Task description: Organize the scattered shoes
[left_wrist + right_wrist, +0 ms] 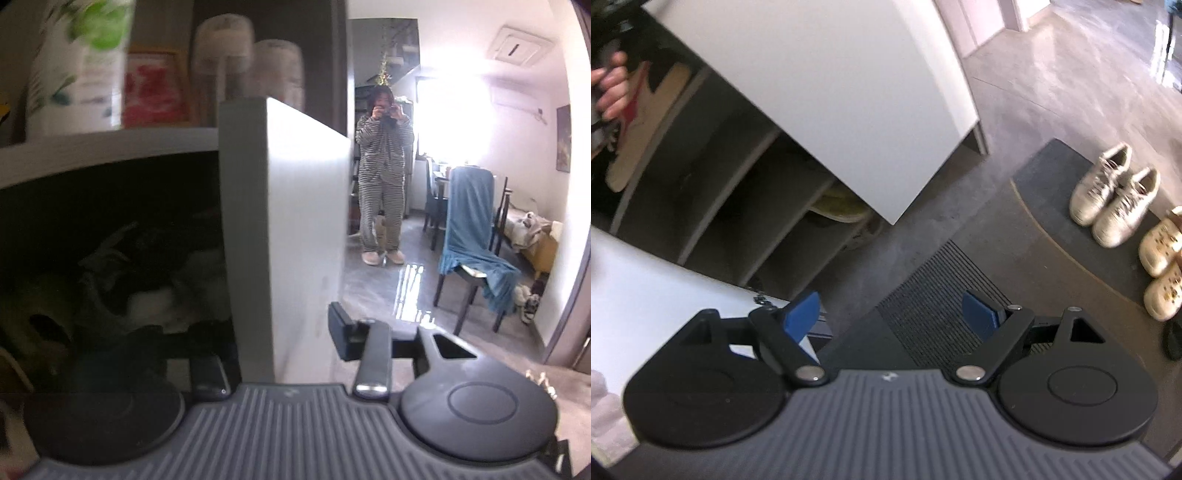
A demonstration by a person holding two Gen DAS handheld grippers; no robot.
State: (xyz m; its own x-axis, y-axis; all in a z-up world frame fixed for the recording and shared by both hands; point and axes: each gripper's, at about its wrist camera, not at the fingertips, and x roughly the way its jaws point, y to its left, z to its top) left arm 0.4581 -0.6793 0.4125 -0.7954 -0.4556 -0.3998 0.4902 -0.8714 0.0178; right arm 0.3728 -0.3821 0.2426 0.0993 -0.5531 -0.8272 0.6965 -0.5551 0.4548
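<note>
We are holding the left gripper (277, 350) at the cabinet door (303, 240). Its fingers are straddling the door's edge, one on each side, and they are looking pressed against it, pinching the panel. The near finger is sitting in shadow, so that contact is less clear there. Behind the door, dark shoes (147, 266) are lying in a dim compartment, too blurred to tell apart. Bottles (81, 62) are standing on the shelf above. Past the door, a person (384, 166) in striped clothes is standing on the floor near a chair (472, 229) draped in blue cloth.

We are pointing the right gripper (897, 314) down at a ribbed mat (934, 295), its blue pads spread wide with nothing between them. To its right, a pair of white sneakers (1115, 195) is sitting side by side on a dark mat (1052, 177), with cream clogs (1163, 258) just beside them. A green shoe (838, 210) is resting on a lower cabinet shelf, and a hand (609, 92) is showing at the upper left.
</note>
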